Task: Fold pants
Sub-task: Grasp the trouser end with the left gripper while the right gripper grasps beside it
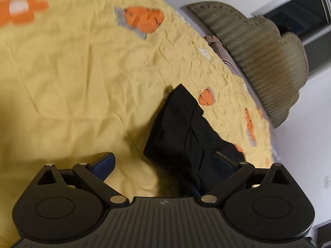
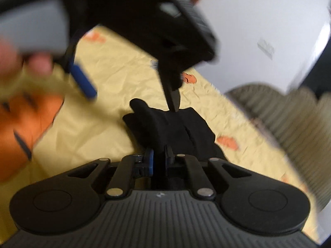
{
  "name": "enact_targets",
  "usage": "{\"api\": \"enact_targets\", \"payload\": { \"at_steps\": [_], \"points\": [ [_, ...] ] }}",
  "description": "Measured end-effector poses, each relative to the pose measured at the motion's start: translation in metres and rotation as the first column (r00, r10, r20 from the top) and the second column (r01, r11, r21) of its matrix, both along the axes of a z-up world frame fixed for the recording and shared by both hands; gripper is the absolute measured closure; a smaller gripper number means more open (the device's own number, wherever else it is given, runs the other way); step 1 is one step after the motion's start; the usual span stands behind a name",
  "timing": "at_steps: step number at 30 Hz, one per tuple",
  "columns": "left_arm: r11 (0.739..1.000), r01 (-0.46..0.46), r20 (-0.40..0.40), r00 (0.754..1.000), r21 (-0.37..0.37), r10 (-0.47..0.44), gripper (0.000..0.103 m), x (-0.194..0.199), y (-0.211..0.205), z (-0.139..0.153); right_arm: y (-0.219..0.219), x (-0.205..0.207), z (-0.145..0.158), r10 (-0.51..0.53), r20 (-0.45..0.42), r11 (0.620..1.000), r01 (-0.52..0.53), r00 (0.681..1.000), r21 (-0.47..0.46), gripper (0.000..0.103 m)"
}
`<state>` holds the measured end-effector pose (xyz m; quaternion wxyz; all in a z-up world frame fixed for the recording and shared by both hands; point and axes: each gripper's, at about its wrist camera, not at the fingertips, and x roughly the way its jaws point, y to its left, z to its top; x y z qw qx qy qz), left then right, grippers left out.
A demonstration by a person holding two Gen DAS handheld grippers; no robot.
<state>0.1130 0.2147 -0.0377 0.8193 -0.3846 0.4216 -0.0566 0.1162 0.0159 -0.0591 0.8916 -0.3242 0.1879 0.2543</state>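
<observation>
A: The right gripper [image 2: 159, 161] was nearly closed, its blue pads pinching the near edge of the black pants [image 2: 171, 128]. No gap showed beyond the cloth itself.

B: And the left gripper [image 1: 165, 163]?

A: Spread wide. One finger lay over the bare sheet, the other over the dark cloth, with nothing pressed between them. From the right camera it hung above the bundle, one dark fingertip at the cloth's far edge; I couldn't tell if it touched.

B: Where were the pants?

A: In a small bunched heap on the yellow bedsheet [image 1: 72, 82], the one printed with orange carrots [image 1: 142, 19], toward the side near the olive ribbed cushion [image 1: 258, 55]. They looked partly folded, still lumpy.

B: Why one clamped and one open?

A: My guess: the right had its corner, and the left was open so it could take a second hold, letting the cloth be lifted and laid over evenly.

B: Anything else?

A: A blurred hand [image 2: 26, 62] held the left tool's grey handle. A wall stood behind the bed.
</observation>
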Motion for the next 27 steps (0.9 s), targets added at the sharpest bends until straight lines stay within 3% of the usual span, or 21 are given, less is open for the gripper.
{"api": "enact_targets", "payload": {
  "at_steps": [3,9,10,12,13,15,19,20,22,23,24,27],
  "points": [
    [0.997,-0.036,-0.02,0.999,-0.064,0.035,0.003,0.006,-0.001,-0.008,-0.015,0.009,0.013,-0.016,-0.059,0.995,0.022,0.998,0.101,0.096],
    [0.974,-0.1,-0.005,0.995,-0.204,0.102,0.004,0.021,0.0,-0.017,-0.028,0.014,0.019,-0.021,-0.105,0.983,0.039,0.994,0.177,0.096],
    [0.971,-0.095,0.0,0.995,-0.221,0.097,0.012,0.025,-0.002,-0.017,-0.029,0.014,0.018,-0.021,-0.111,0.982,0.041,0.994,0.183,0.096],
    [0.97,-0.066,-0.005,0.998,-0.235,0.067,0.052,0.033,-0.009,-0.017,-0.03,0.018,0.019,-0.023,-0.116,0.98,0.045,0.993,0.192,0.096],
    [0.97,-0.057,-0.014,0.998,-0.235,0.055,0.056,0.036,-0.013,-0.019,-0.031,0.017,0.019,-0.024,-0.12,0.979,0.048,0.993,0.198,0.096],
    [0.976,-0.042,-0.019,0.999,-0.212,0.039,0.075,0.042,-0.019,-0.02,-0.032,0.02,0.021,-0.029,-0.121,0.977,0.054,0.992,0.207,0.096],
    [0.989,-0.021,-0.004,1.0,-0.149,0.02,0.082,0.043,-0.024,-0.013,-0.034,0.02,0.022,-0.048,-0.114,0.976,0.071,0.992,0.207,0.095],
    [0.992,-0.012,0.002,1.0,-0.127,0.013,0.082,0.044,-0.025,-0.01,-0.034,0.019,0.022,-0.052,-0.114,0.978,0.074,0.992,0.195,0.092],
    [0.996,0.001,0.009,1.0,-0.086,0.0,0.082,0.042,-0.028,-0.005,-0.031,0.015,0.019,-0.057,-0.089,0.984,0.071,0.994,0.165,0.073],
    [0.998,0.006,0.009,1.0,-0.066,-0.005,0.082,0.042,-0.029,-0.003,-0.028,0.01,0.018,-0.065,-0.057,0.987,0.072,0.996,0.145,0.053],
    [0.999,0.013,0.011,1.0,-0.048,-0.013,0.083,0.042,-0.031,-0.002,-0.023,0.006,0.016,-0.065,-0.014,0.99,0.066,0.998,0.124,0.045],
    [0.997,0.062,0.041,0.997,0.038,-0.064,0.083,0.042,-0.039,0.01,-0.006,-0.003,0.01,-0.028,0.075,0.999,0.026,0.997,0.029,0.038]
  ]
}}
